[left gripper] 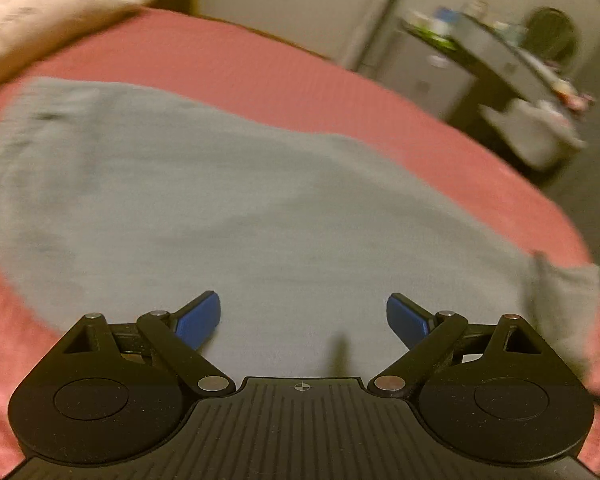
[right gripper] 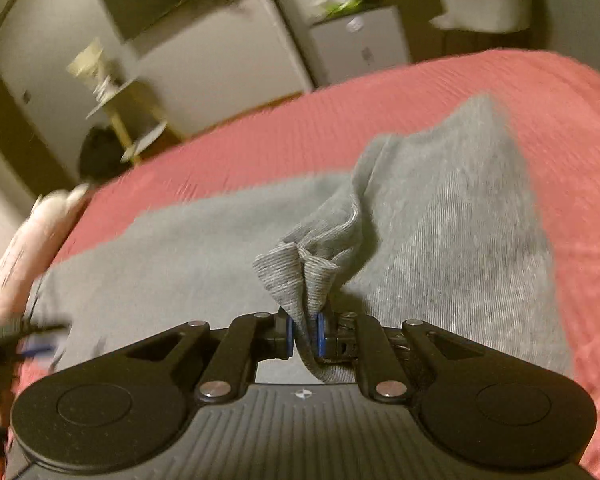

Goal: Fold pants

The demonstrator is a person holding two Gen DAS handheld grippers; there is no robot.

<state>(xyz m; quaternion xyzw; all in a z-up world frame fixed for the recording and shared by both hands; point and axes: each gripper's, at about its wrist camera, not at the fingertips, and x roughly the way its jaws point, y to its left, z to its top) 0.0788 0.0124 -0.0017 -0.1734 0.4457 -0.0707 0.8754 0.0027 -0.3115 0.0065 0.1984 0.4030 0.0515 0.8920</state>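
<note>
Pants (left gripper: 228,200): grey, spread on the bed (left gripper: 260,68) with its red cover; in the left view they lie flat and broad, filling the middle of the cover.
Right gripper (right gripper: 305,330): fingers pressed together on a bunched hem or edge of the pants, the cloth pinched between the blue pads (right gripper: 321,334) and standing up in a small ruffle.
Lifted part (right gripper: 440,208): from the pinch a ridge of cloth runs up and away to the right, raised off the layer beneath; the rest lies flat to the left.
Left gripper (left gripper: 303,318): fingers wide apart, holding nothing, hovering just over the flat grey cloth; blue pads (left gripper: 202,318) show on both sides.
Key relation: the pants lie straight ahead of both grippers; the long axis seems to run left to right across the bed. The right gripper already has the cloth, the left is near it but free.
Step, as a judgement: a fold is likely under way, the right carrying its end over the flat part.
Next move calls for: the free left gripper taking a matching edge or pinning the flat layer.
Risk: the thin pinch may slip, or the fold may land askew.
Blur: both views are smeared, so seams and waistband cannot be told.
</note>
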